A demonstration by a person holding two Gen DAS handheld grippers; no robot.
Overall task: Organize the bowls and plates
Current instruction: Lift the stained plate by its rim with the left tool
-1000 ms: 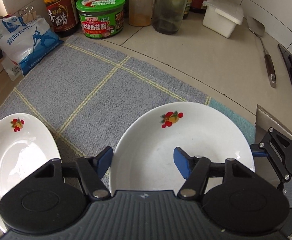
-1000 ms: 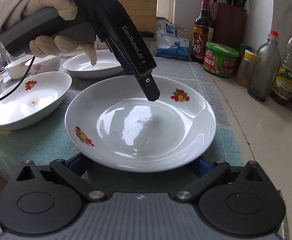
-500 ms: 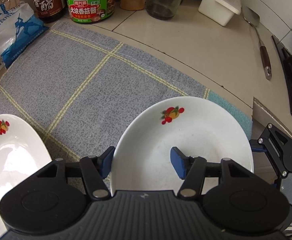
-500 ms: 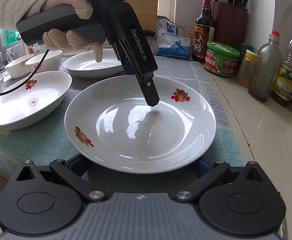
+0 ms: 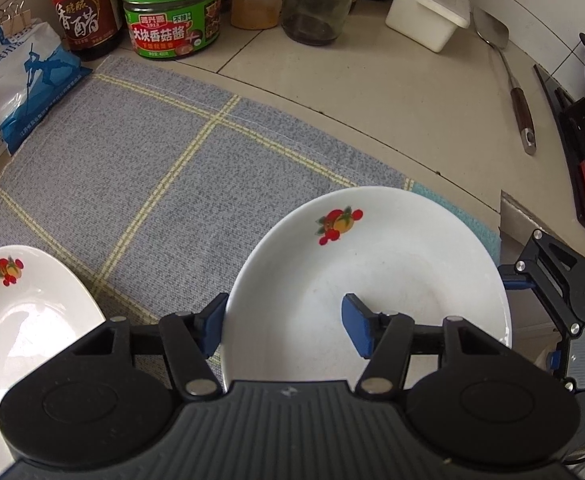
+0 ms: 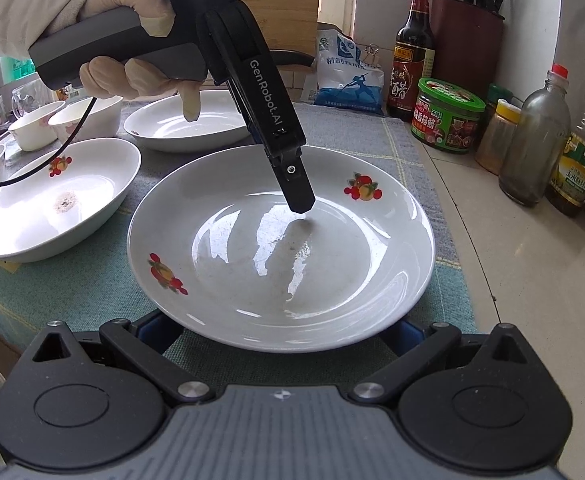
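Note:
A large white plate (image 5: pixel 372 280) with fruit decals lies on the grey checked mat (image 5: pixel 132 160). My left gripper (image 5: pixel 284 328) points steeply down over the plate's left rim. One blue pad is just outside the rim and the other over the plate's inside, with a wide gap, so it is open. In the right wrist view a gloved hand (image 6: pixel 132 76) holds it, and one finger (image 6: pixel 296 188) hangs just over the plate (image 6: pixel 280 248). My right gripper (image 6: pixel 282 330) is spread open at the plate's near rim, which hides its fingertips.
An oval dish (image 6: pixel 56 200), a second plate (image 6: pixel 184 124) and small bowls (image 6: pixel 36 124) stand to the left. A salt bag (image 5: pixel 16 80), vinegar bottle (image 5: pixel 80 8), green-lidded jar (image 5: pixel 172 12), white box (image 5: pixel 428 12) and spatula (image 5: pixel 508 80) line the back counter.
The left gripper's jaws have narrowed a little around the plate's rim, and its finger has sunk slightly nearer the plate. The plate and the right gripper have stayed put.

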